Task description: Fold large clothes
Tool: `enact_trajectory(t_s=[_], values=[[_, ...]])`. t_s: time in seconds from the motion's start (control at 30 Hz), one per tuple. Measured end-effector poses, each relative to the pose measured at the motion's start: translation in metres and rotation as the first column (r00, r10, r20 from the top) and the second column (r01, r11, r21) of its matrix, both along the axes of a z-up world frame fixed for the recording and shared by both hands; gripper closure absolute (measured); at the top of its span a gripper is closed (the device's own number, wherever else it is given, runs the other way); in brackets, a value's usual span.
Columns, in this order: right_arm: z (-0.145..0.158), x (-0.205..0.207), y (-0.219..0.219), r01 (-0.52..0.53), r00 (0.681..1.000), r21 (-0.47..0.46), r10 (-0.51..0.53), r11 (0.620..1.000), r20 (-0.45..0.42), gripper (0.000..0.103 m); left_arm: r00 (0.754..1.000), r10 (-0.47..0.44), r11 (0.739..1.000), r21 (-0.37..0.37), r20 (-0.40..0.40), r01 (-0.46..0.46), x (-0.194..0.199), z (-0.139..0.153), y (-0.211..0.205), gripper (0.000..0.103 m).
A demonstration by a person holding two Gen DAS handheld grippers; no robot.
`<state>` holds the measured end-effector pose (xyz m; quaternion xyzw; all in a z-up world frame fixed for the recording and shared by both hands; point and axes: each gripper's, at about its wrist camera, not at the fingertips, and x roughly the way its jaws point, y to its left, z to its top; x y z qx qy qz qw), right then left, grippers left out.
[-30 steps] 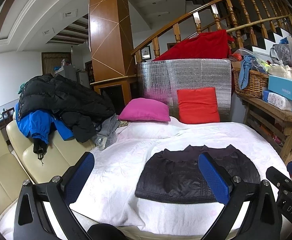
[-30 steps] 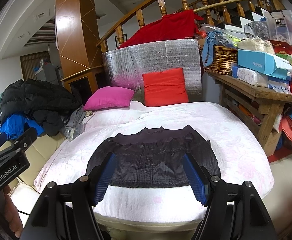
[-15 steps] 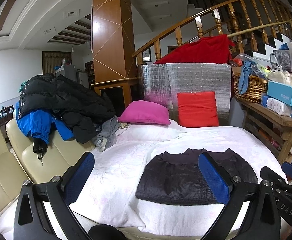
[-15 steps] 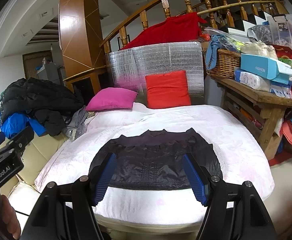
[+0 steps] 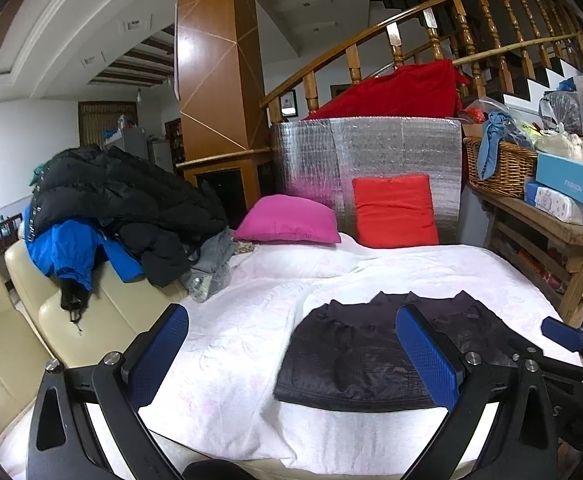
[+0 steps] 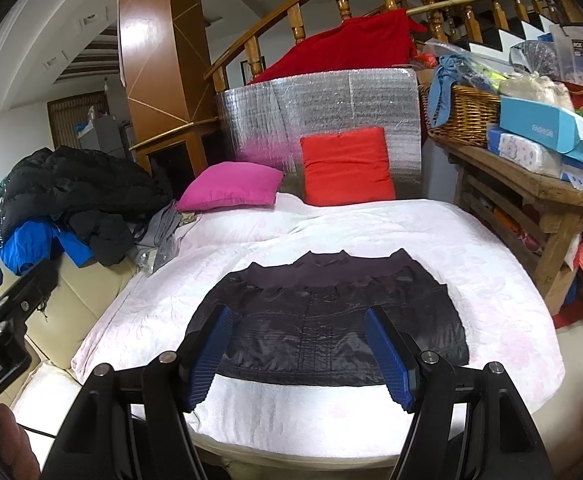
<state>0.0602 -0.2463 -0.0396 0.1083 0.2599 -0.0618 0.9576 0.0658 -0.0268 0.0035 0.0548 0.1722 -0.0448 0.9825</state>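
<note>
Nearer now, right gripper (image 6: 297, 354) — wicker basket (image 6: 465, 114) holds blue cloth (image 6: 441, 84).

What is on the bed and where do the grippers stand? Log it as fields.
garment: dark jacket, folded flat on the white cover
pillows: pink pillow and red pillow at the far end
left gripper: open, empty
right gripper: open, empty, short of the jacket's near edge
pile: black and blue coats on the sofa

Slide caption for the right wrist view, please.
Open right gripper poised above a folded dark quilted jacket on a white floral bedspread.
</note>
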Motion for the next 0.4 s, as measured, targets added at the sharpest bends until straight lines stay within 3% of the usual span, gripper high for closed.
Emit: enact_trajectory(t_s=[0.27,0.4], values=[[-0.014,0.031,-0.003,-0.012,0.999,-0.010,0.012,1.000,-0.047,0.030,0.993,-0.095,0.995,-0.037,-0.070,0.093,0.036,-0.012,-0.007,0.000],[-0.019,0.045,-0.032,0.025,0.997,-0.012,-0.026,1.000,-0.066,0.030,0.981,-0.113,0.989,-0.113,-0.156,0.096,0.083,-0.023,0.006,0.000]])
